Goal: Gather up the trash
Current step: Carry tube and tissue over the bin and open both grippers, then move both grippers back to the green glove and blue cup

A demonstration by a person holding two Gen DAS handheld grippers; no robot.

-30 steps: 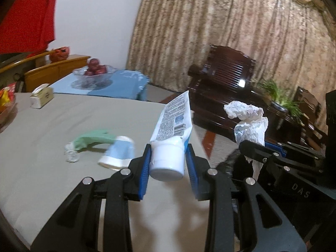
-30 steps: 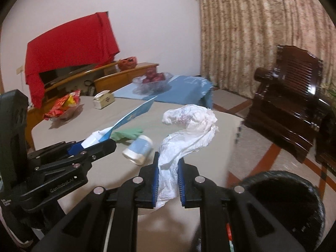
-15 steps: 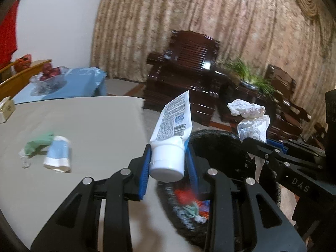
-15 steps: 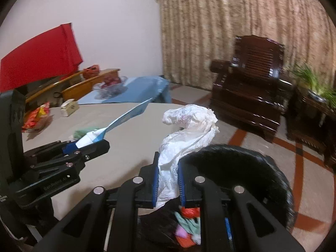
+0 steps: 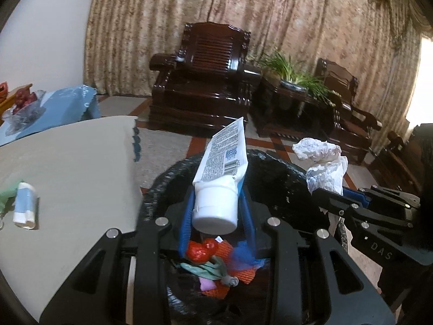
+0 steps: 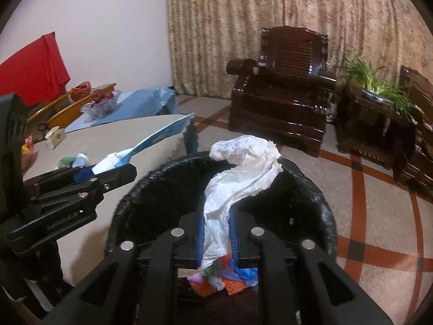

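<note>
My left gripper (image 5: 216, 216) is shut on a white and blue toothpaste tube (image 5: 222, 178), cap toward the camera, held over the black trash bin (image 5: 273, 170). My right gripper (image 6: 217, 233) is shut on a crumpled white tissue (image 6: 238, 178) and holds it above the same bin (image 6: 314, 189). The bin holds red, orange, blue and green scraps (image 5: 213, 262). Each gripper shows in the other's view: the left one (image 6: 108, 170) at the left, the right one (image 5: 335, 197) at the right.
A grey table (image 5: 75, 168) lies left of the bin, with a small blue and white bottle (image 5: 24, 205) and a green scrap (image 5: 6, 195) on it. Dark wooden armchairs (image 5: 205, 81), a plant (image 5: 295, 73) and a blue-covered side table (image 5: 62, 103) stand beyond.
Both grippers have swung right from over the table to over the trash bin, still holding the tube and the tissue. The bin's contents now show below the fingers.
</note>
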